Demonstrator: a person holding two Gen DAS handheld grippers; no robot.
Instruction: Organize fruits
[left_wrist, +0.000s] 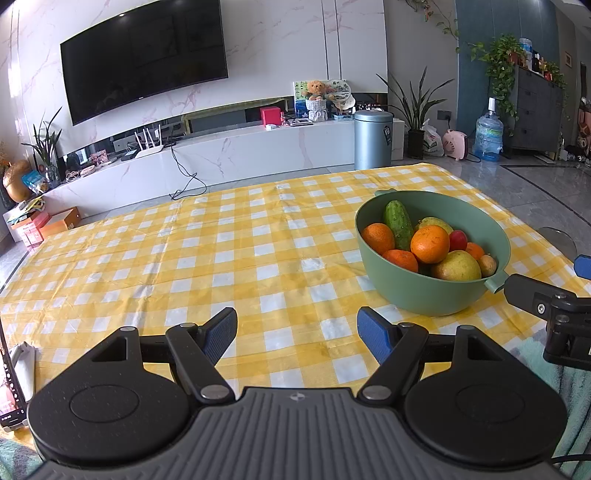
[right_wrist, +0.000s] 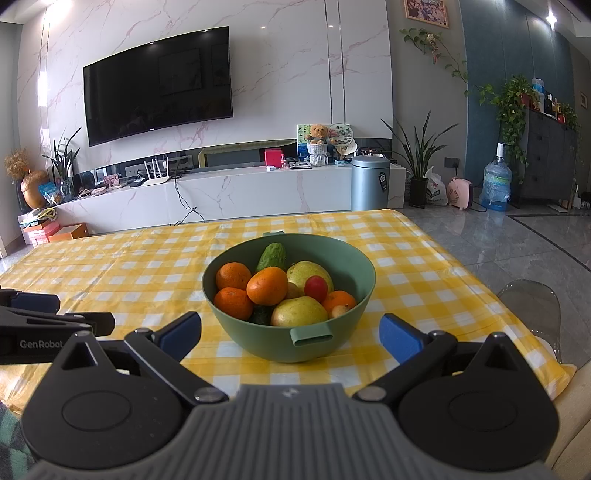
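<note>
Two grippers, left (left_wrist: 297, 334) and right (right_wrist: 290, 332), jaws wide, empty, green bowl (right_wrist: 354, 266) heaped with fruit

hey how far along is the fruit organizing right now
Barely begun. Done: nothing visibly; the oranges, pears, cucumber and small red fruit all sit piled in the green bowl. In hand: nothing; left gripper and right gripper are open. Left: all the sorting.

Green bowl (right_wrist: 332, 273) of fruit, right gripper (right_wrist: 290, 334) jaws apart
</note>
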